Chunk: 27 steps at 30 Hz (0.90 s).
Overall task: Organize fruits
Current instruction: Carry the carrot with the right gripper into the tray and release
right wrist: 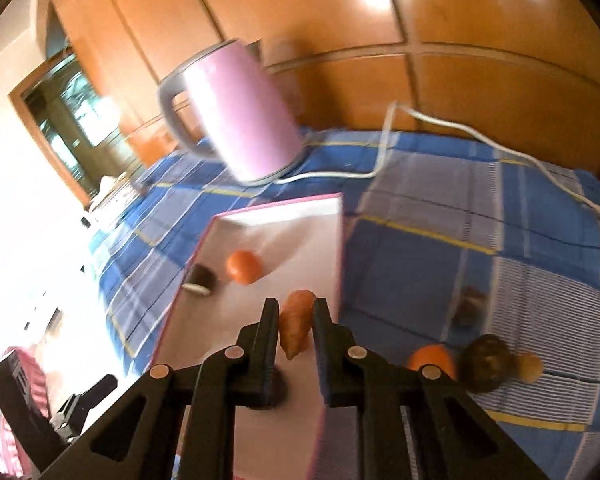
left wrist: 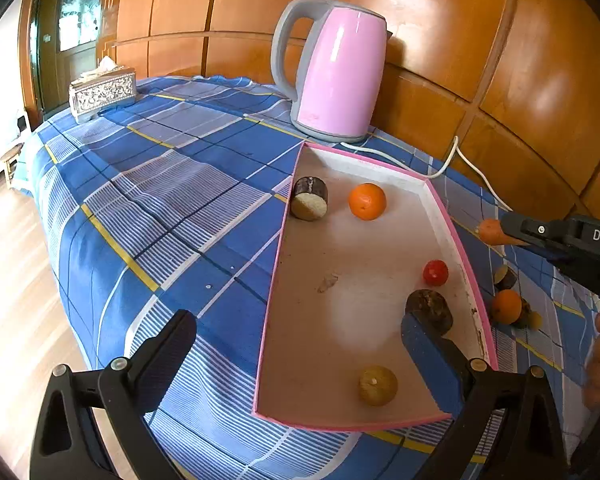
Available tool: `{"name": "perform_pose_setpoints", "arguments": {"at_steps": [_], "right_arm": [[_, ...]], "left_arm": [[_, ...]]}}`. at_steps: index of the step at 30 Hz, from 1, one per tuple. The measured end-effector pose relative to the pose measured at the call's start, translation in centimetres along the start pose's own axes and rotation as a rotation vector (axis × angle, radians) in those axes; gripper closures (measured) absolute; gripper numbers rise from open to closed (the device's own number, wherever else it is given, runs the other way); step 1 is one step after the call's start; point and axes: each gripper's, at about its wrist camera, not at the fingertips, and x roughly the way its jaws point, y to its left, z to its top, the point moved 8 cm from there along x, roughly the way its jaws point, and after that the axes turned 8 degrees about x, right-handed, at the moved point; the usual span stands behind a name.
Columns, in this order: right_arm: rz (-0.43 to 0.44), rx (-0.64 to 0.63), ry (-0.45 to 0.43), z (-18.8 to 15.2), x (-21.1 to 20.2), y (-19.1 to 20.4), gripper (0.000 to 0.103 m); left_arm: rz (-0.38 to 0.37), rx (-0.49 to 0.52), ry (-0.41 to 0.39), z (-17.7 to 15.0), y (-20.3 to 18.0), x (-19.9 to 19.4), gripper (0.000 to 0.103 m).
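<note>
Carrot (right wrist: 296,322) clamped in my R tongs (right wrist: 296,320), long axis along the fingers, tip toward tray (right wrist: 260,216) at frame centre. L tongs (left wrist: 300,344) apart, empty.

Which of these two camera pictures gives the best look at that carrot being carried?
The right wrist view: the carrot sits centered between the right gripper fingers, mostly exposed. The left wrist view shows only its tip poking past that gripper at the frame's edge.

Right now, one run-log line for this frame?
left gripper: open, over tray | right gripper: shut on carrot, above tray | several fruits still on cloth
</note>
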Motion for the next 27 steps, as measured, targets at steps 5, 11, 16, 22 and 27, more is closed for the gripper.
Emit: {"name": "perform_pose_setpoints", "arguments": {"at_steps": [5,11,16,22,27], "right_arm": [[0.039,-0.013,0.021,-0.6,0.4,1.5,0.087],[0.021,-0.056,0.051,-0.1,2.5,3.2,0.086],[0.023,-0.048,0.050,1.3,3.7,4.5,0.067],[0.013,-0.031,0.042,1.1,3.3,3.8,0.067],[-0.026,0.021,0.032,-0.1,2.2,1.3,0.067]], "left_arm": [[0.010,-0.014,0.003,0.0,0.4,0.1,0.000],[0.008,-0.018,0.014,-0.2,0.5,0.4,0.000],[0.008,-0.024,0.018,-0.2,0.7,0.5,0.000],[0.011,-0.034,0.031,-0.5,0.9,0.8,0.000],[0.005,-0.030,0.035,-0.5,0.6,0.8,0.000]]}}
